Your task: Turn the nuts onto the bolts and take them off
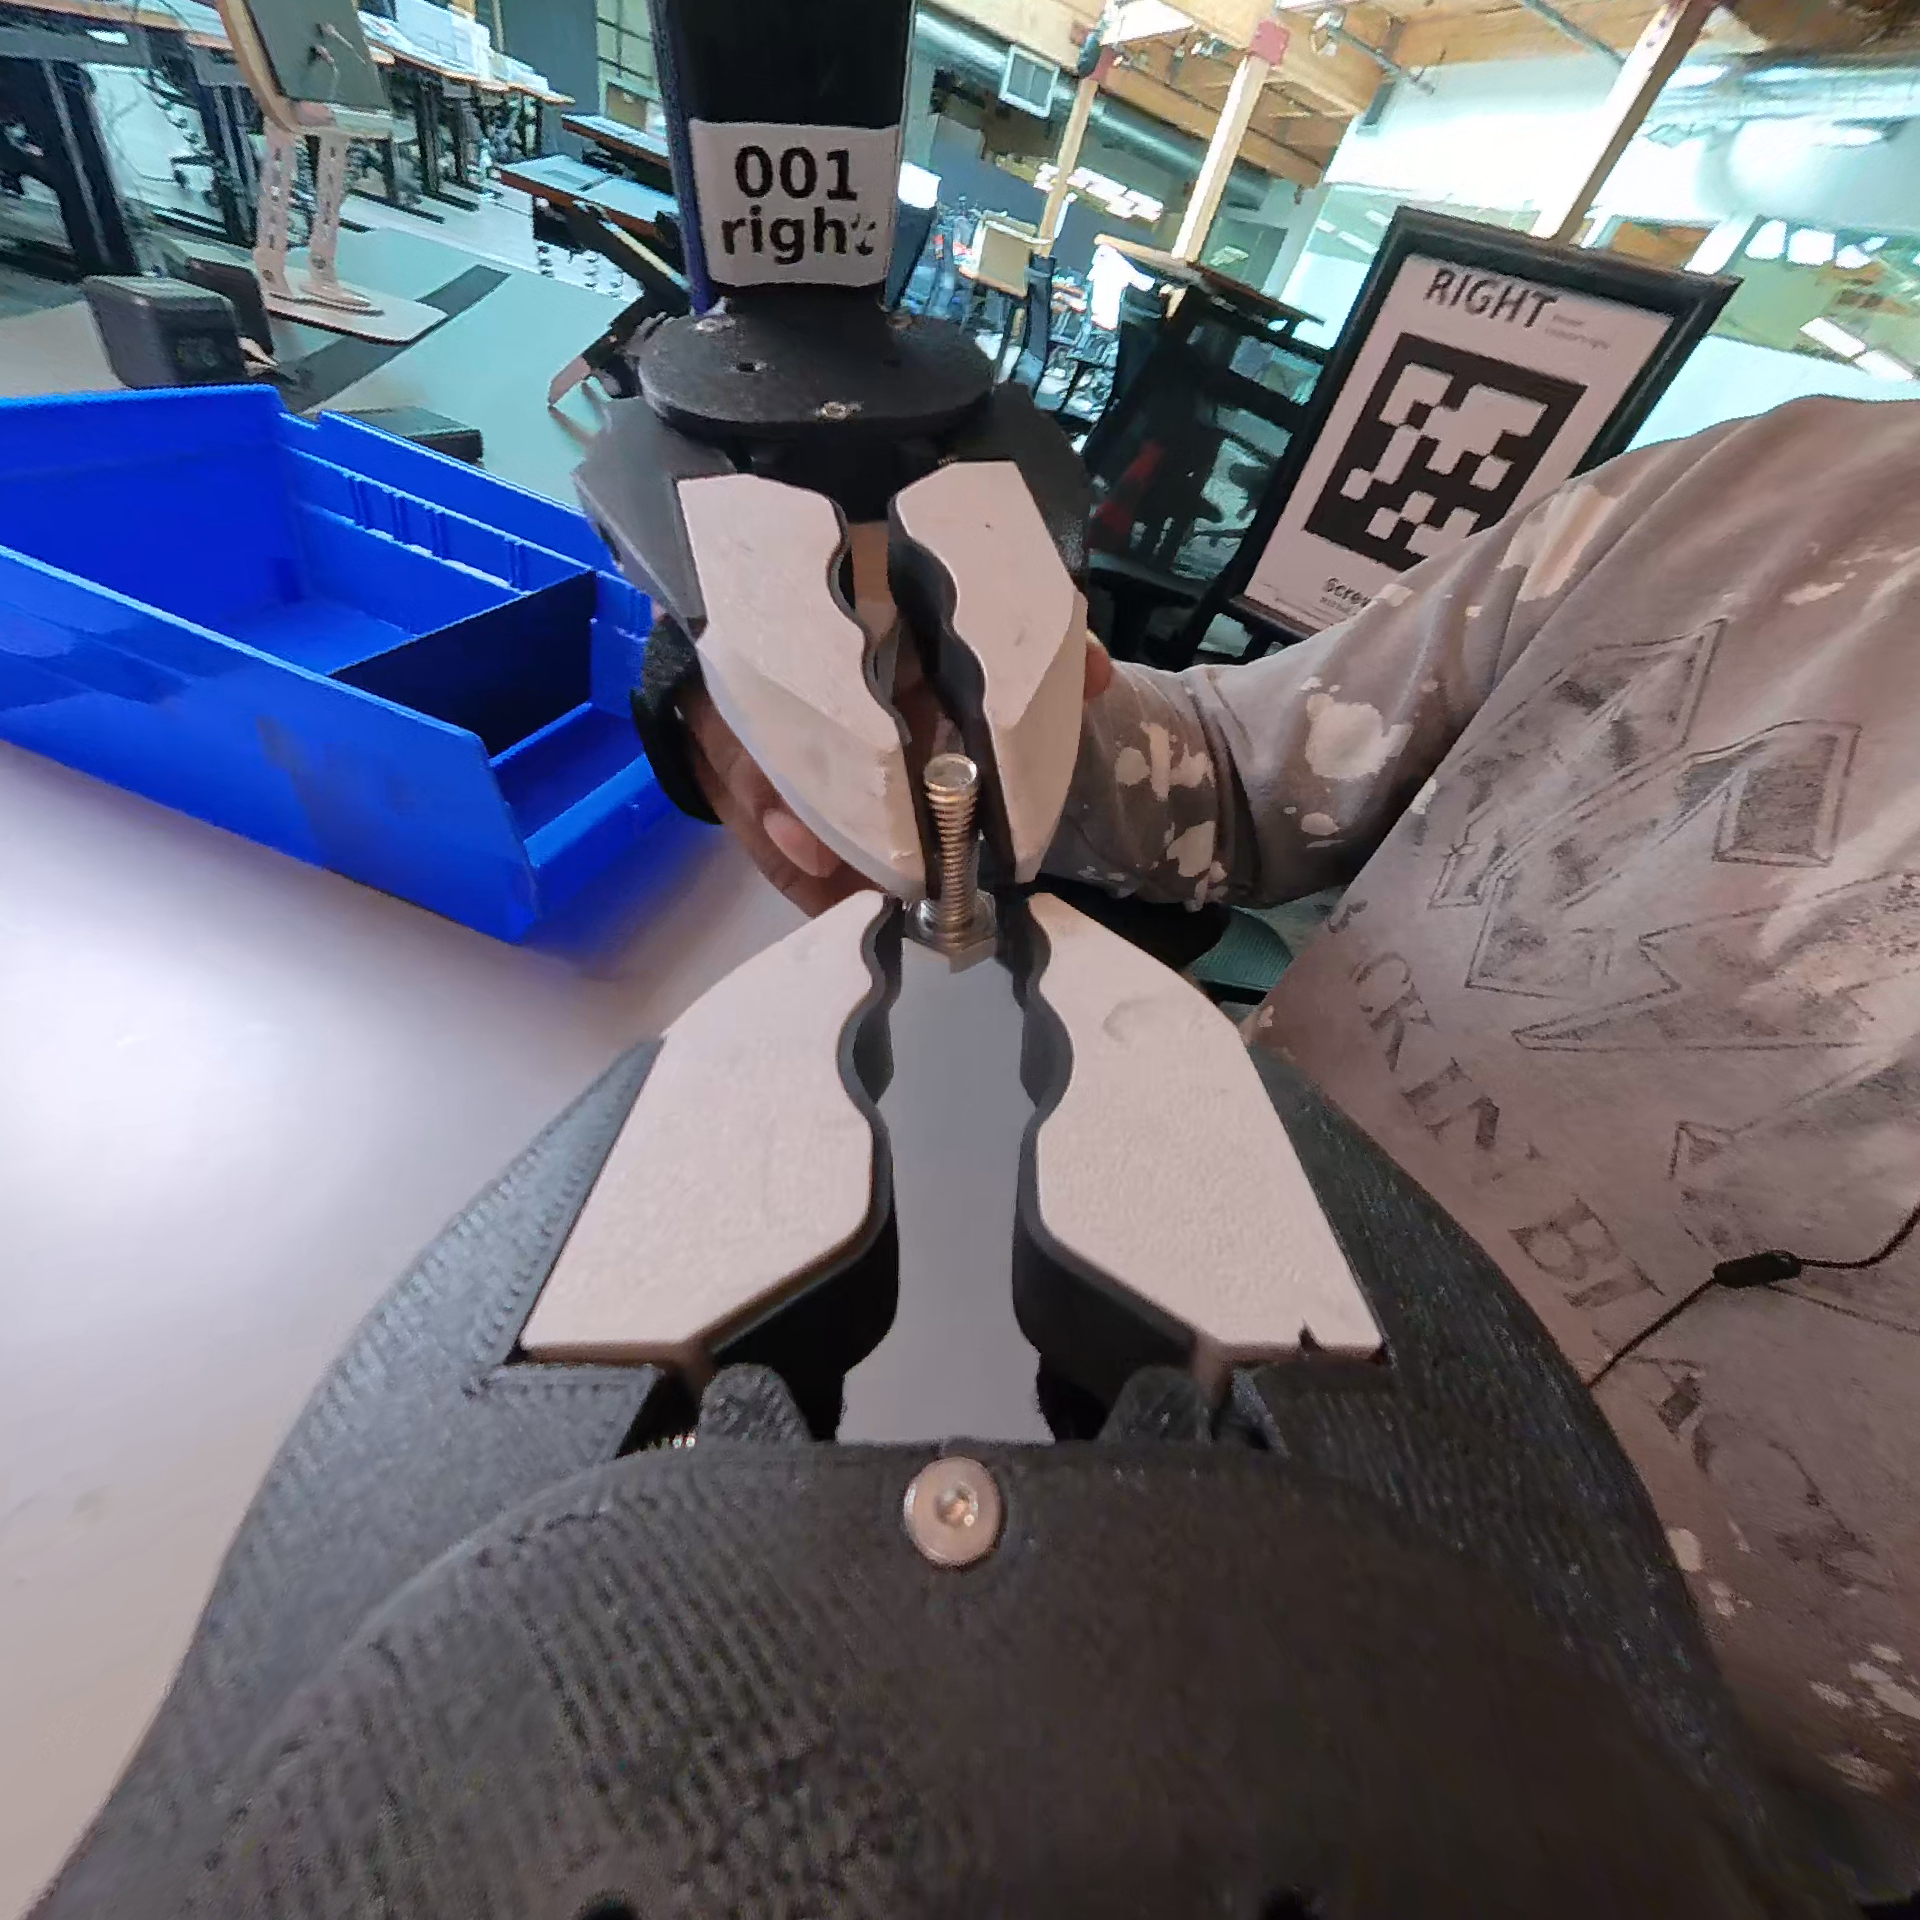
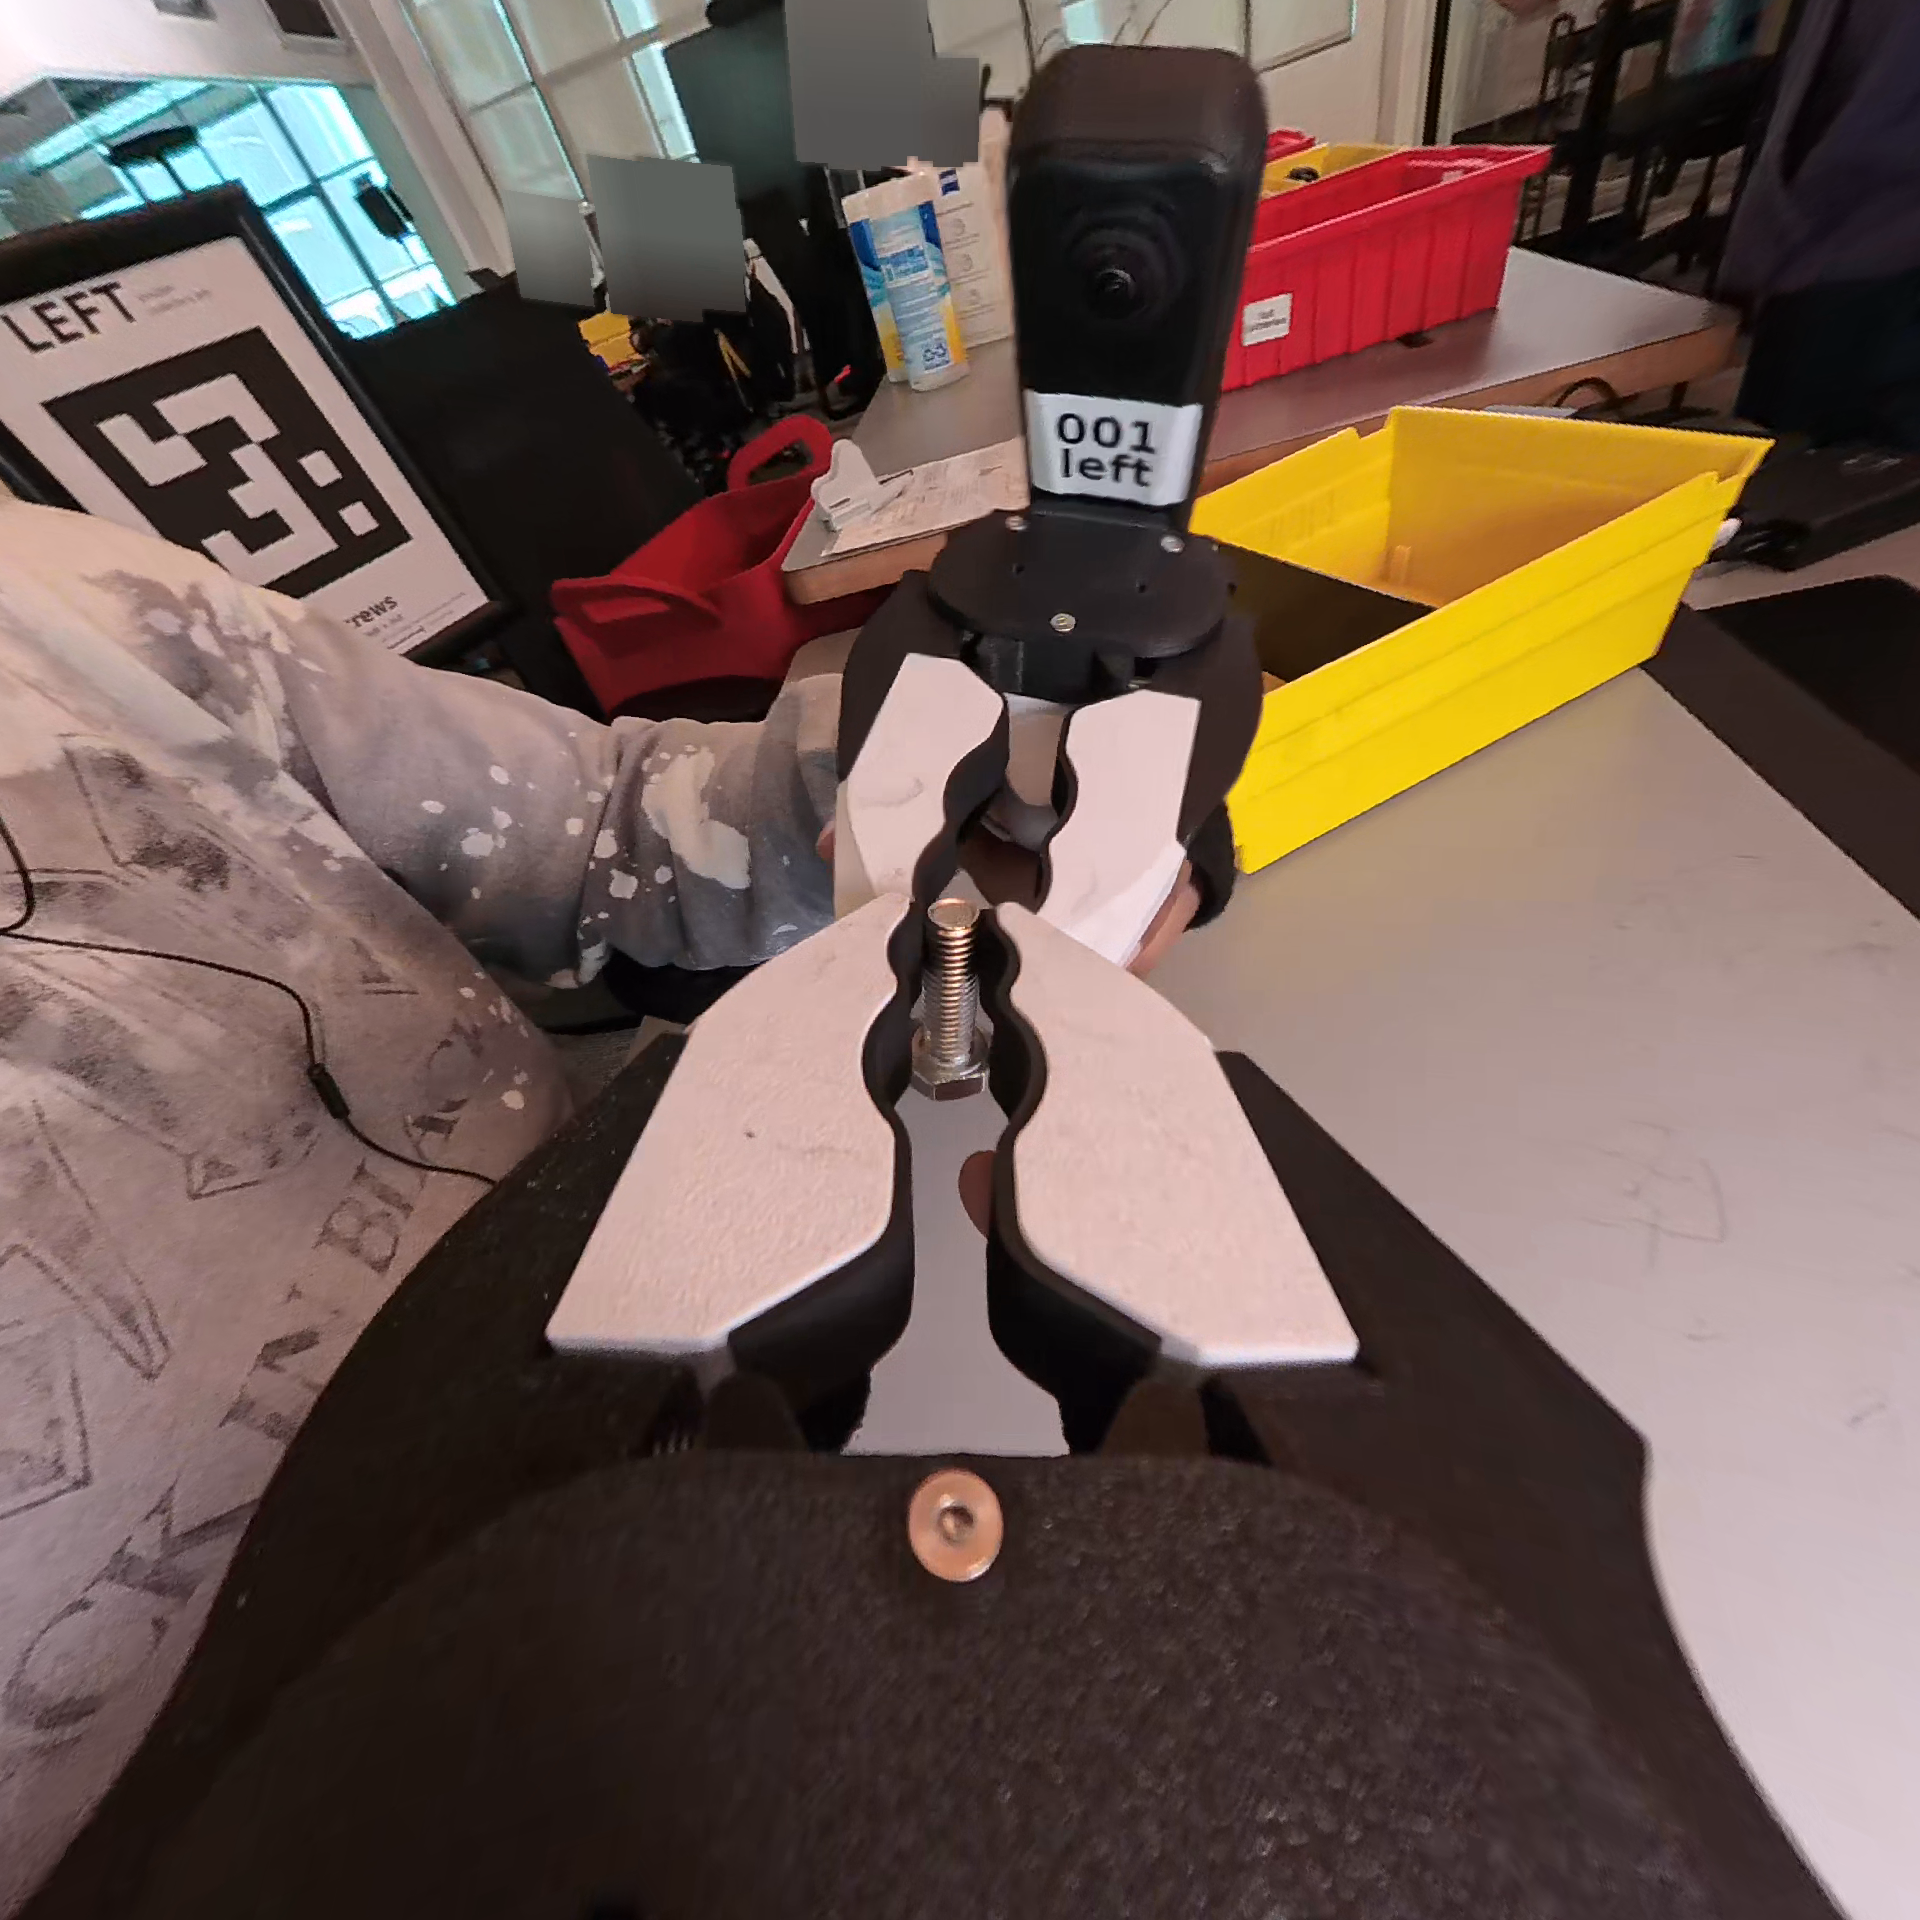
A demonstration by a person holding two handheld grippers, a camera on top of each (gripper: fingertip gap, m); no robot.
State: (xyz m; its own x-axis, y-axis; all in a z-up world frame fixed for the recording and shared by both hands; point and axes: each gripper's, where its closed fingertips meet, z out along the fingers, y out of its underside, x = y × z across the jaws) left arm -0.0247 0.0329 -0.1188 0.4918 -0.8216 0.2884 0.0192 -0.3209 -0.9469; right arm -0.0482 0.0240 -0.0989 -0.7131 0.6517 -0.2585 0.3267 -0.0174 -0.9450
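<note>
A silver bolt (image 1: 950, 831) stands between both grippers above the table, threaded end up, with a nut (image 1: 951, 935) at its lower end. In the left wrist view, my left gripper (image 1: 951, 914) has its fingertips closed on the nut. The right gripper (image 1: 951, 873) comes from the opposite side, shut on the threaded shaft. In the right wrist view, the bolt (image 2: 948, 987) and nut (image 2: 948, 1075) lie between the fingers of my right gripper (image 2: 951, 909). The left gripper (image 2: 987, 904) meets it tip to tip.
A blue divided bin (image 1: 312, 675) stands left on the white table (image 1: 208, 1143). A yellow bin (image 2: 1455, 623) is at the right and a red bin (image 2: 1382, 239) behind it. Framed marker signs (image 1: 1455, 436) (image 2: 208, 457) stand at the table's edge. The person's sleeve and torso (image 1: 1558, 935) are close by. My two grippers' fingertips are within a few centimetres of each other.
</note>
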